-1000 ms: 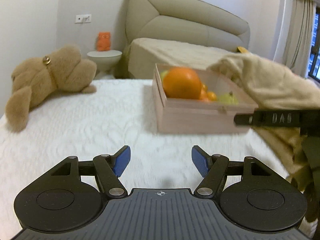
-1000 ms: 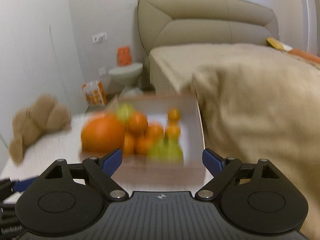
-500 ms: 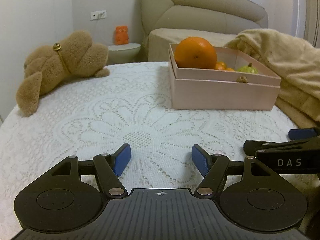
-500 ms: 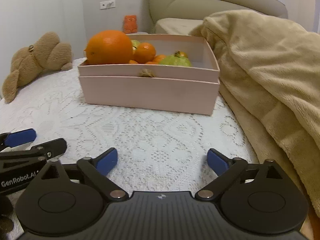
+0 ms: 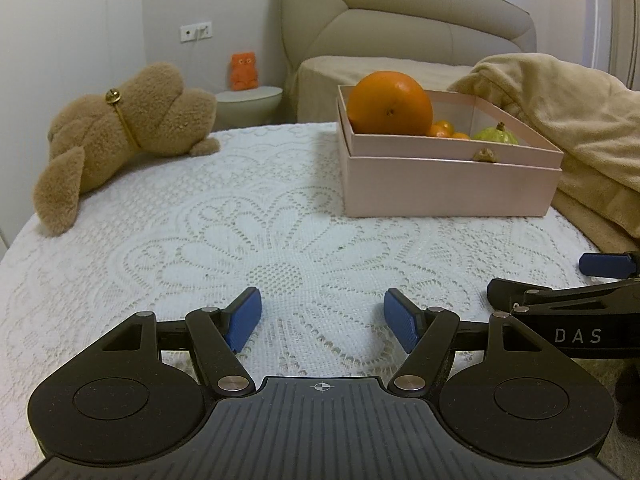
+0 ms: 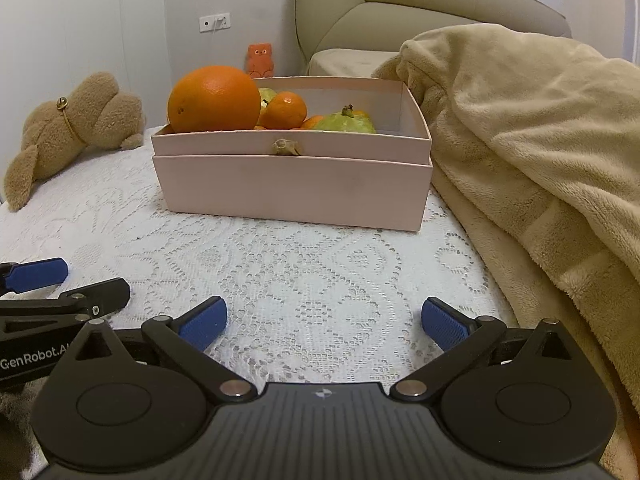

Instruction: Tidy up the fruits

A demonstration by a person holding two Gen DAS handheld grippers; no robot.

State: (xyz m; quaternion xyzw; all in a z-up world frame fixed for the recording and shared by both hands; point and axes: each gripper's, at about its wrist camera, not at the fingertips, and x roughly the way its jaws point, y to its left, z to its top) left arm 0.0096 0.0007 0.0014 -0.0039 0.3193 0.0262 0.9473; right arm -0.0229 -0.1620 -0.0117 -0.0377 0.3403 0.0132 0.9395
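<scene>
Sitting in the pink box [image 6: 294,188] on the lace-covered table [image 5: 224,240], the fruits are gathered together: a large orange [image 6: 214,99] at the left end, a smaller mandarin [image 6: 286,110] behind it, more small orange fruit only partly visible, and a green fruit with a dry stem [image 6: 347,122] toward the right. A brown dried bit [image 6: 286,147] hangs at the front wall where the inner tray meets the outer sleeve. No fruit shows on the cloth outside the box.

A second ago both cameras looked down on the box from close above, the right view blurred with motion; half a second ago they had dropped low and back, and now they sit lower and steadier again, well short of the box. The left gripper [image 5: 322,318] and the right gripper [image 6: 322,324] both rest just above the cloth, side by side, jaws spread wide with nothing between them. That retreat with empty jaws fits either a pause after the last fruit went in or a settling before sorting what lies inside; the pictures do not decide.

Beyond the box, a tan blanket [image 6: 532,152] presses against its right wall, and a plush toy [image 5: 120,128] lies on the table's far left edge.
</scene>
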